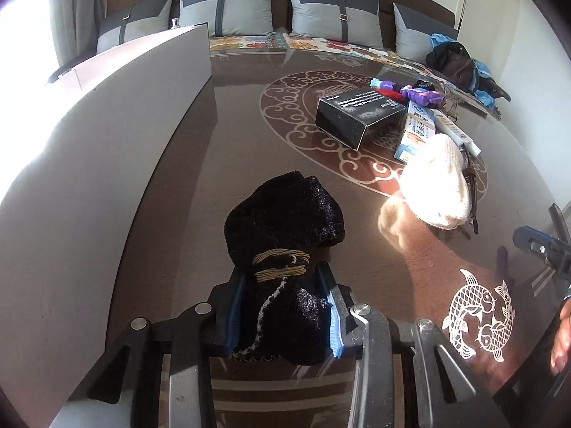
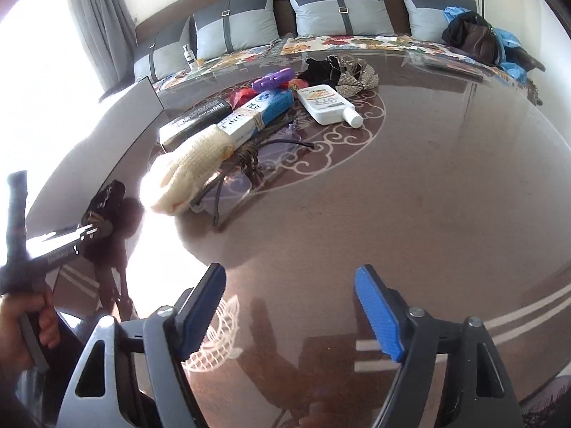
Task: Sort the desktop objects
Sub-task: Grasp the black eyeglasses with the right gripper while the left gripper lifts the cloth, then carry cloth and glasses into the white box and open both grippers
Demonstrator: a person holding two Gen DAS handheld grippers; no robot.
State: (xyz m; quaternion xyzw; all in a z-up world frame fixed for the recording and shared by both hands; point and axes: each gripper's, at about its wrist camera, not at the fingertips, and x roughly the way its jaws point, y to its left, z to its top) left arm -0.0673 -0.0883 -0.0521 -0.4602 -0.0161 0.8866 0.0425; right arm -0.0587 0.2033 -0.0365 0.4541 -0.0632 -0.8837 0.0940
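Left gripper (image 1: 282, 306) clenched on a black pouch (image 1: 285, 249), blue pads pressing both its sides; the pouch is fuzzy, bound with tan cord, resting on the brown table (image 1: 221, 149). Right gripper (image 2: 289, 306) released, holding nothing, over bare tabletop. Beyond: cream mitt (image 1: 435, 185), black box (image 1: 357, 114)

On the tabletop (image 1: 214, 164) the knitted pouch (image 1: 285, 235) lies nearest in the left wrist view, between the pads of the left tool (image 1: 282, 312). A panel (image 1: 107, 135) stands along the tabletop's left side. Further back and to the right sits a box (image 1: 357, 116), with a carton (image 1: 415, 132) just right of it and a woven glove (image 1: 439, 185) in front of the carton. Eyeglasses (image 2: 232, 185) lie beside the glove; a lotion bottle (image 2: 326, 105) lies behind them. Cushions (image 2: 342, 9) line the sofa behind the tabletop.
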